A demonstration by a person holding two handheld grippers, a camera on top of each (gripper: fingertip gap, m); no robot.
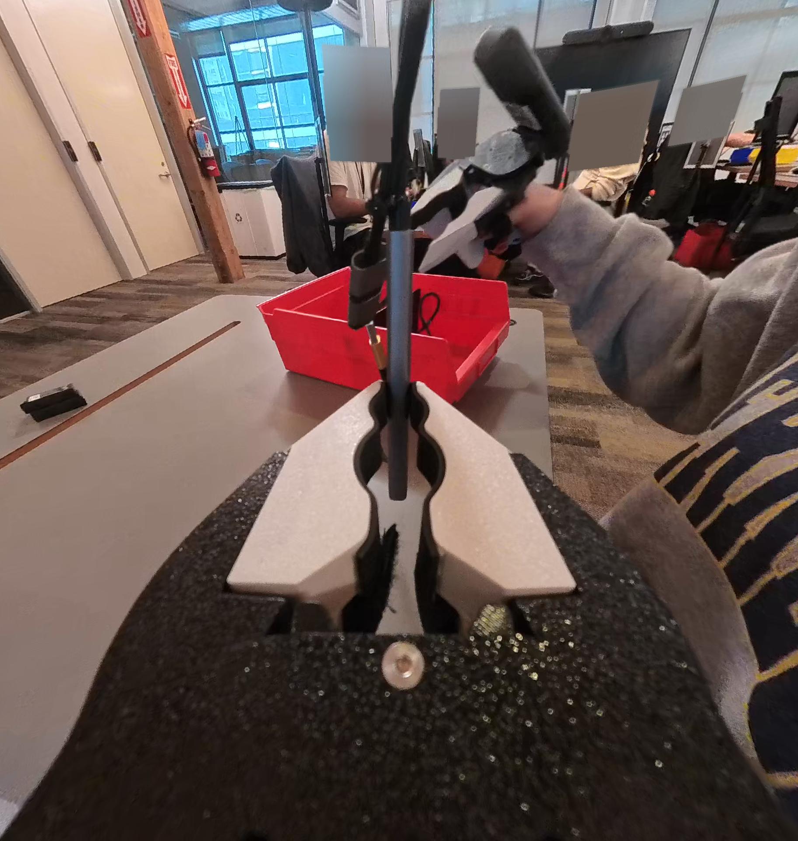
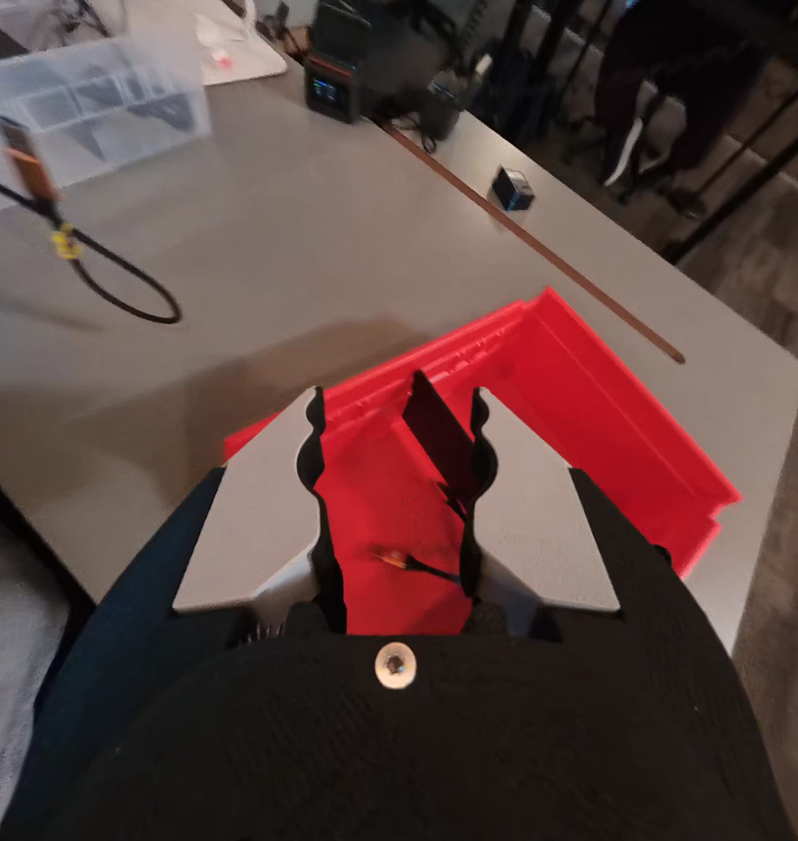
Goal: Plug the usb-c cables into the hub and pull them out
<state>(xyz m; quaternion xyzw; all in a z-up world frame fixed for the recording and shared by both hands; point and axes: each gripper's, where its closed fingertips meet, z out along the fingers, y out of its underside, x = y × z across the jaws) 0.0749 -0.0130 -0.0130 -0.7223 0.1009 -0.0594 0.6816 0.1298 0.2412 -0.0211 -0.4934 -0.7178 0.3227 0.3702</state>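
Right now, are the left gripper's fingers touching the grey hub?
Touching. The left wrist view shows the left gripper with both fingers closed against the sides of the slim grey hub, which stands upright between them above the table.

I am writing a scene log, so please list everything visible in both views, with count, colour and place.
hub: one, slim grey-blue bar, upright, clamped in left claw
cable: one, black, rising from the hub's top
bin: one, red, on table
flat black piece: one, inside bin
cable end: one, orange-tipped, on bin floor
table: one, grey
small black box: one, table's left
clear container: one, far table side
left claw: white fingers, shut on hub
right claw: open above bin
sleeve: grey, at right
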